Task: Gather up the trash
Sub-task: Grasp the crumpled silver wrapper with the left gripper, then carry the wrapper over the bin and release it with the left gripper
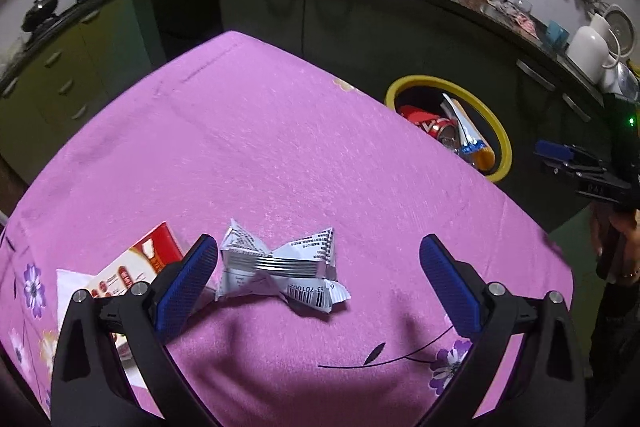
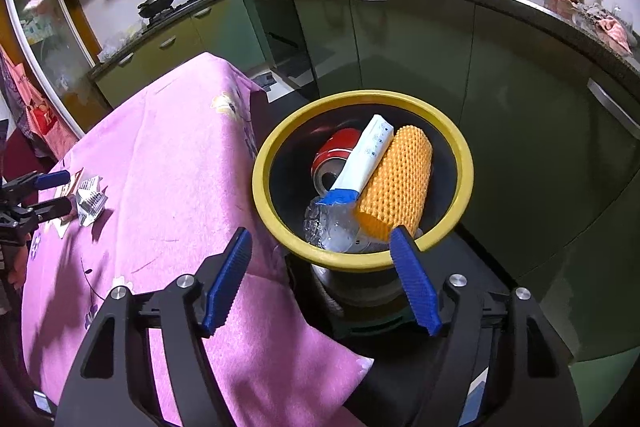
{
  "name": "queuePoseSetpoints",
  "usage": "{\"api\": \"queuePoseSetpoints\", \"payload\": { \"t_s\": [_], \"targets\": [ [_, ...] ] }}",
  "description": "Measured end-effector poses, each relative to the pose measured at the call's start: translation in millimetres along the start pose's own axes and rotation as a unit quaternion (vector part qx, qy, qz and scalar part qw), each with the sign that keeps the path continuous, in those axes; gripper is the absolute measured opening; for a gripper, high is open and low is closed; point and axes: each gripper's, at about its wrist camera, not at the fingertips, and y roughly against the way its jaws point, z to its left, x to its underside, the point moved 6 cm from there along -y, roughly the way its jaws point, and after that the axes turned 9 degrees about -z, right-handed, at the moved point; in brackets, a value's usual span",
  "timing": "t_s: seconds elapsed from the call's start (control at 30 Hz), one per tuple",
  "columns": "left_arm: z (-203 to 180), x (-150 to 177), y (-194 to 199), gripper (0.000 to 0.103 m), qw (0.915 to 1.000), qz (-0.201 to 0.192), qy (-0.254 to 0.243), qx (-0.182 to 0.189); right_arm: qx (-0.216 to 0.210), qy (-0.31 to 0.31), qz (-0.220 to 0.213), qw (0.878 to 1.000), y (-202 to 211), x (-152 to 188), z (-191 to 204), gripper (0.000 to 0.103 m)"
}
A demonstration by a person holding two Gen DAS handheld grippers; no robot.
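Note:
A crumpled silver wrapper [image 1: 280, 269] with a barcode lies on the pink tablecloth [image 1: 280, 147]. My left gripper [image 1: 318, 253] is open just above the cloth, its left pad beside the wrapper. A red and white paper packet [image 1: 136, 267] lies left of it, partly hidden by the left finger. The yellow-rimmed trash bin [image 2: 362, 261] stands beside the table and holds a red can [image 2: 334, 151], a white and blue tube [image 2: 360, 163], an orange foam net [image 2: 400, 179] and a clear plastic bottle [image 2: 328, 225]. My right gripper [image 2: 322, 245] is open and empty over the bin's near rim.
Green kitchen cabinets [image 2: 400, 47] and a dark counter with sink and dishes run behind the table. The bin [image 1: 502, 143] sits past the table's right edge. The left gripper also shows in the right wrist view [image 2: 44, 195] at the far left with the wrapper [image 2: 91, 201].

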Motion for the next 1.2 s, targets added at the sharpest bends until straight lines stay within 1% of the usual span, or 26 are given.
{"api": "queuePoseSetpoints", "payload": {
  "t_s": [0.03,0.13,0.23,0.43,0.63,0.67,0.7,0.73,0.8,0.87,1.1,1.2],
  "targets": [
    [-0.4,0.4,-2.9,0.096,1.0000,0.004,-0.003,0.004,0.000,0.000,0.001,1.000,-1.0,0.0,0.2,0.071],
    [0.5,-0.2,-9.9,0.096,0.9999,0.009,-0.011,-0.001,-0.002,-0.001,0.005,1.000,-6.5,1.1,2.4,0.071],
    [4.1,1.7,-17.0,0.096,0.9997,0.022,-0.009,-0.001,-0.004,0.001,0.013,1.000,-11.7,3.6,5.4,0.071],
    [8.2,13.3,-26.2,0.096,0.9989,0.046,-0.009,0.004,-0.004,-0.001,0.020,1.000,-17.9,6.4,6.2,0.071],
    [7.0,15.4,-29.7,0.096,0.9988,0.048,-0.011,0.005,-0.006,0.003,0.025,1.000,-21.6,6.2,11.8,0.071],
    [7.0,15.4,-29.8,0.096,0.9988,0.048,-0.011,0.005,-0.007,0.004,0.026,1.000,-22.3,6.6,12.9,0.071],
    [7.2,15.8,-30.1,0.092,0.9987,0.049,-0.010,0.004,-0.008,0.005,0.027,1.000,-22.9,7.1,14.2,0.072],
    [7.7,17.3,-31.2,0.084,0.9985,0.054,-0.006,0.005,-0.009,0.005,0.028,1.000,-23.3,7.3,15.5,0.072],
    [9.1,20.3,-34.1,0.073,0.9978,0.066,0.003,0.006,-0.009,0.006,0.030,1.000,-24.6,7.7,17.0,0.072],
    [12.1,24.6,-37.3,0.072,0.9972,0.075,0.010,0.003,-0.010,0.007,0.030,0.999,-25.9,8.5,18.2,0.072],
    [10.3,28.1,-38.3,0.073,0.9975,0.070,0.006,0.000,-0.013,0.009,0.034,0.999,-28.8,9.6,19.4,0.072],
    [8.1,26.6,-36.9,0.071,0.9977,0.067,0.007,0.000,-0.014,0.010,0.035,0.999,-29.0,9.8,20.1,0.072]
  ]
}}
